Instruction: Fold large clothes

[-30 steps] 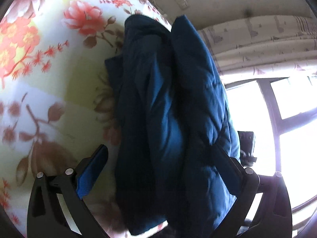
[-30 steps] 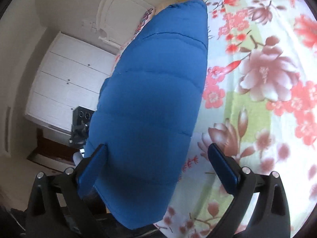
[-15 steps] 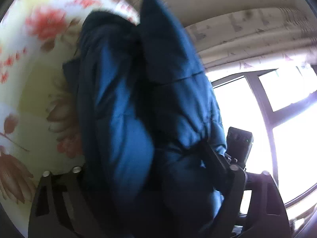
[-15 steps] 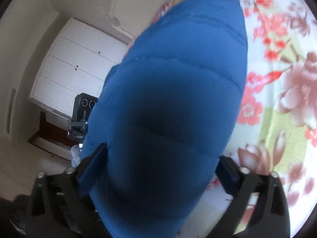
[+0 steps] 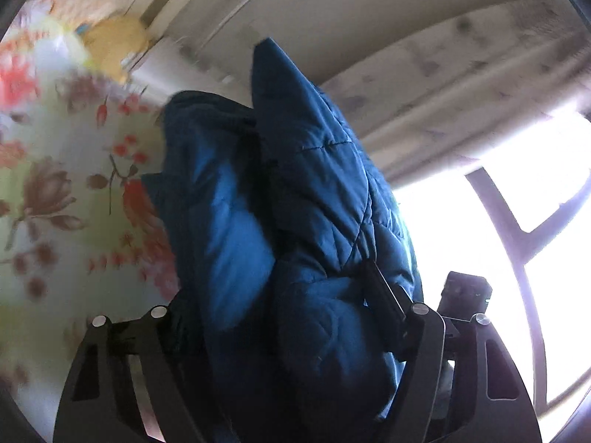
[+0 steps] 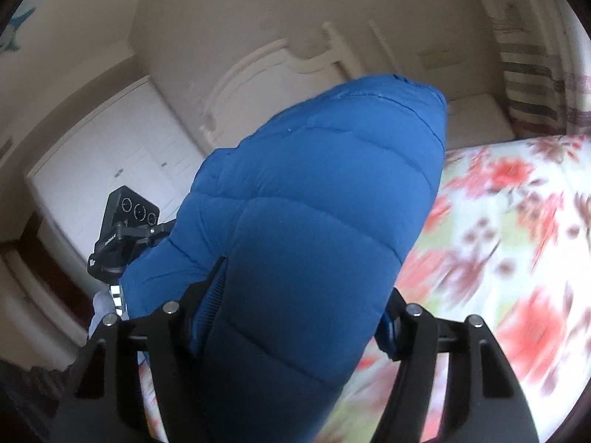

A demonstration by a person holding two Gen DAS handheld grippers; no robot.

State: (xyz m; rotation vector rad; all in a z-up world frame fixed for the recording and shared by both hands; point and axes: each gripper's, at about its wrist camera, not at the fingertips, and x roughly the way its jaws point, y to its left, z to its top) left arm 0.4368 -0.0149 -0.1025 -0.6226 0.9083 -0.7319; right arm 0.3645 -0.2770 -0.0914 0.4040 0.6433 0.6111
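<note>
Floral-sheeted bed [image 6: 517, 221] with a yellow pillow [image 5: 114, 46] on it.

1. The padded jacket [image 5: 295, 243] sits bunched between the jaws of my left gripper [image 5: 280, 317], with the bed [image 5: 74, 221] to its left and the window [image 5: 517, 221] to its right.
2. The same jacket [image 6: 314, 221] fills my right gripper [image 6: 299, 306]; the wardrobe [image 6: 110, 170] stands behind on the left.
</note>
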